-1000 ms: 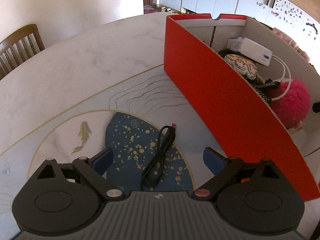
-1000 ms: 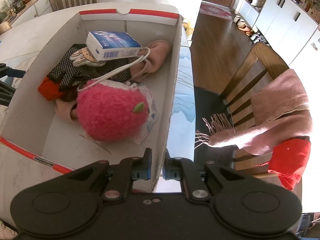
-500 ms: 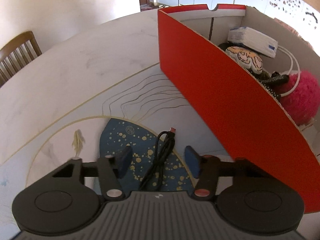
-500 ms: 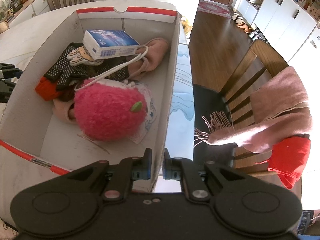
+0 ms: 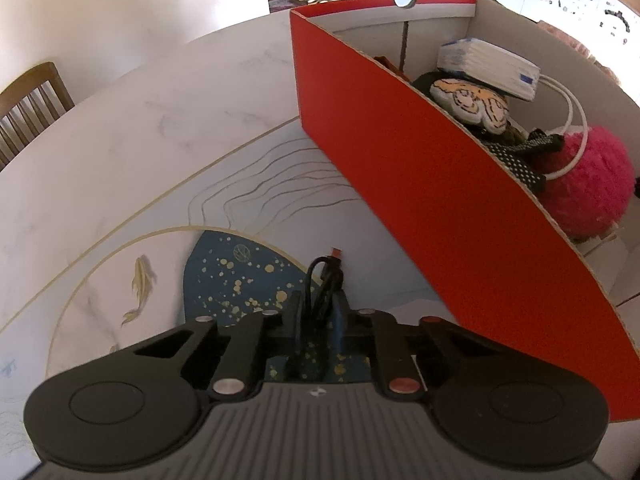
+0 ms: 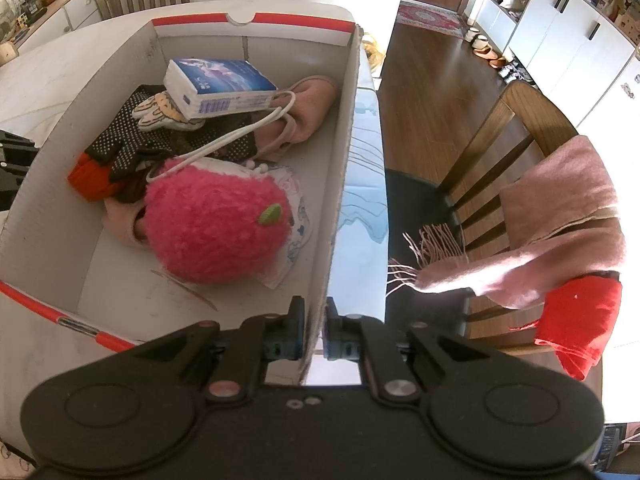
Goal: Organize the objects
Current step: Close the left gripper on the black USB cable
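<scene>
Our left tongs [image 5: 318,316] have just been closing, and now they pinch the black cable [image 5: 320,292] lying on the table [image 5: 120,152]. The cable's long way points straight ahead from these tongs. The red box [image 5: 420,184] stands just to their right. Our right tongs [image 6: 314,334] are pressed tight on the box's side wall [image 6: 340,168]. So we think the left hand must carry the cable up and right, over that wall.

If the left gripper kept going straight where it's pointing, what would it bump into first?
Probably the table. The left gripper, just closed on the black cable, points steeply down at the blue patch; the red box stands off to the side.
</scene>
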Motion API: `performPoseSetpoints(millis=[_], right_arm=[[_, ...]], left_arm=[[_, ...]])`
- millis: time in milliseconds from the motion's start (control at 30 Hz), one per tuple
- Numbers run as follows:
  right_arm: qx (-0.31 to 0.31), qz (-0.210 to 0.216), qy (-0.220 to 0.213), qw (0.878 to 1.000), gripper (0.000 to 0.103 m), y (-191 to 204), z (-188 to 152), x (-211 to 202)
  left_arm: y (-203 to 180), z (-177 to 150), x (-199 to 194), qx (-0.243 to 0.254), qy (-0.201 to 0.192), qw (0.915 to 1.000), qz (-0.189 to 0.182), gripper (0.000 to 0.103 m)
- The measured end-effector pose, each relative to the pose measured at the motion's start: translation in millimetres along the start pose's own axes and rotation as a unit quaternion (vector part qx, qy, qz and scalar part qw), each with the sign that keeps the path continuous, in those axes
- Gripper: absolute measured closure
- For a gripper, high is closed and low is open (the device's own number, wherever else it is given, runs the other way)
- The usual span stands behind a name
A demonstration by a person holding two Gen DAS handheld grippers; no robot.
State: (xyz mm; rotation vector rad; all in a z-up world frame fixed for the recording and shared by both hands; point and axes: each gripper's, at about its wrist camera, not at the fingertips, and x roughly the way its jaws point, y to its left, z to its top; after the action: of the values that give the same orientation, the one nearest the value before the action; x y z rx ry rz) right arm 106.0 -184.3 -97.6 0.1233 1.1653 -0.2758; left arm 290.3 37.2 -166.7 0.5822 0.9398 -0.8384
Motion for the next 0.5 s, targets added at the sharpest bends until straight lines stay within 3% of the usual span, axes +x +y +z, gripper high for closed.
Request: performPoseSetpoints(millis=[500], right_arm=[[-0.005,0.004,-0.013,1.000,0.099,1.2,-2.3,-1.5]], left_arm=[[1.0,-13.5,-39.1,-0.069,-0.024,0.9971,-0.019,0.096]])
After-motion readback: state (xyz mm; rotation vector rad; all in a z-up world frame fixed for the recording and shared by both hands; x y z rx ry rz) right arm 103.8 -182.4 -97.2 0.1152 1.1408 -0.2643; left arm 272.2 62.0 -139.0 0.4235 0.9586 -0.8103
